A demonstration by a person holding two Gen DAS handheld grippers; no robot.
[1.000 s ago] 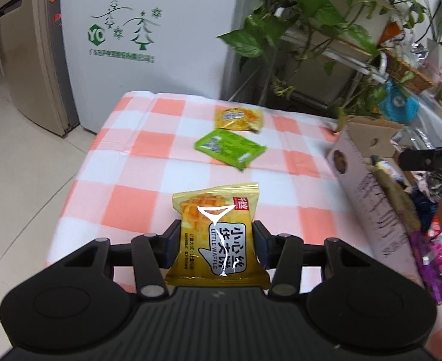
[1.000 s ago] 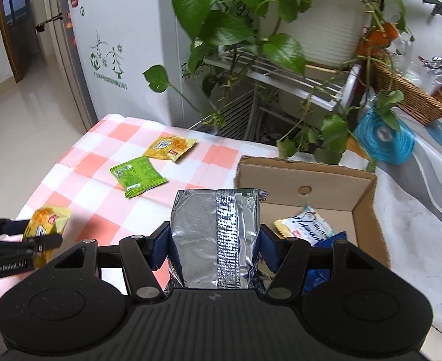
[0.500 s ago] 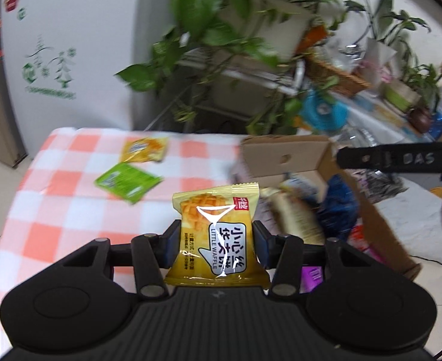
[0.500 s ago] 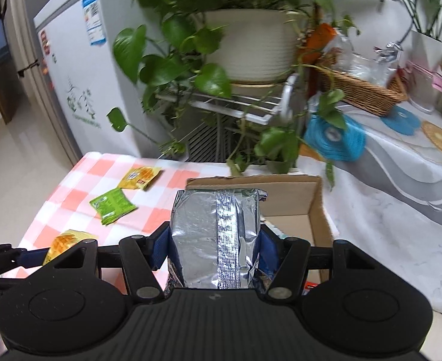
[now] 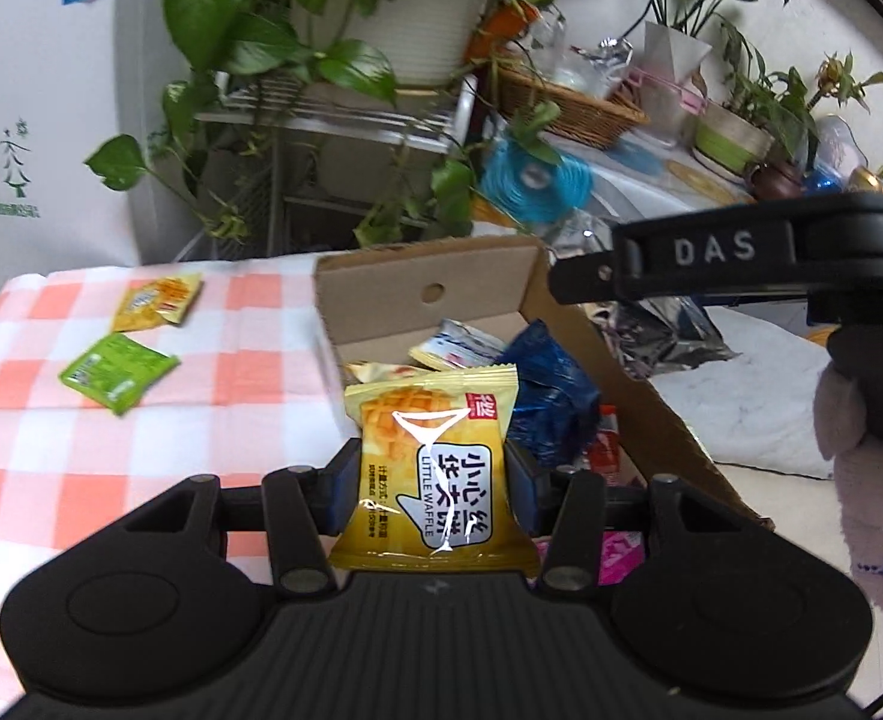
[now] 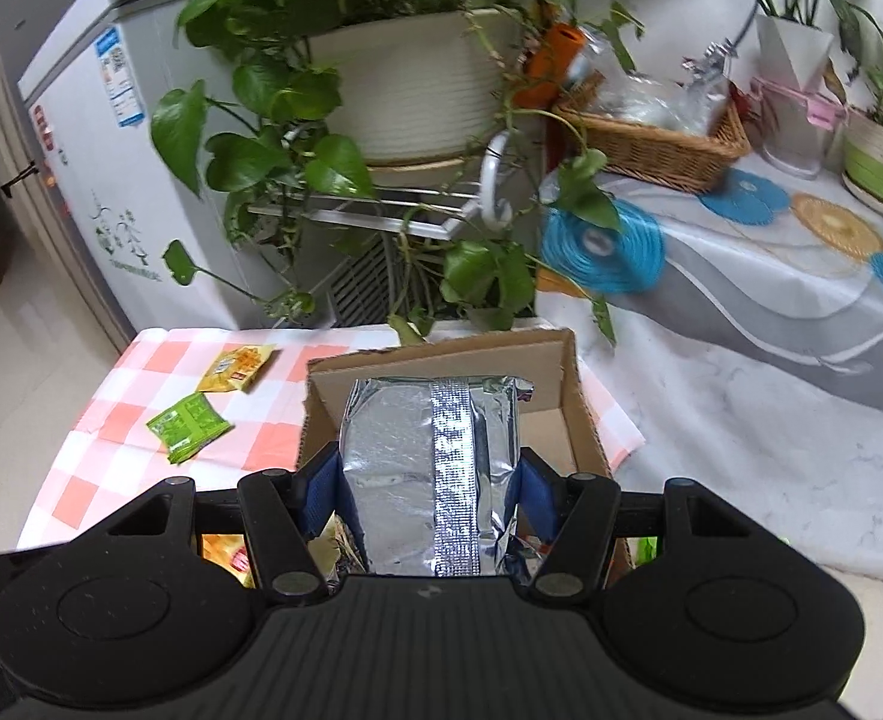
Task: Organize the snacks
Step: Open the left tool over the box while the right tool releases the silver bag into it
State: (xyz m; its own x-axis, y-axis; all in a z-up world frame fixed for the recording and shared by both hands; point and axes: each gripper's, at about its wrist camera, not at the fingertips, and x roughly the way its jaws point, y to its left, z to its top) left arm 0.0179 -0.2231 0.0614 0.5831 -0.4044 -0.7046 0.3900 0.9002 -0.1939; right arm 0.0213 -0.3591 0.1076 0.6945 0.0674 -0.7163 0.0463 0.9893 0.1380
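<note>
My left gripper (image 5: 435,480) is shut on a yellow Little Waffle packet (image 5: 435,450) and holds it above the near-left edge of an open cardboard box (image 5: 417,282) with several snack packs inside. My right gripper (image 6: 429,486) is shut on a silver foil bag (image 6: 429,450), held over the same box (image 6: 567,372). A green packet (image 5: 117,369) and a yellow packet (image 5: 156,300) lie on the red-checked tablecloth (image 5: 51,450), left of the box; they also show in the right wrist view, green (image 6: 186,423) and yellow (image 6: 237,367).
The right gripper's body (image 5: 735,258) crosses the upper right of the left wrist view. A large potted plant (image 6: 411,78) on a metal rack stands behind the table. A side table with a wicker basket (image 6: 651,144) is at the right. A white fridge (image 6: 99,138) is at the left.
Both grippers have swung to the right, from over the tablecloth to above the cardboard box, each still holding its packet. The packets on the cloth have not moved.
</note>
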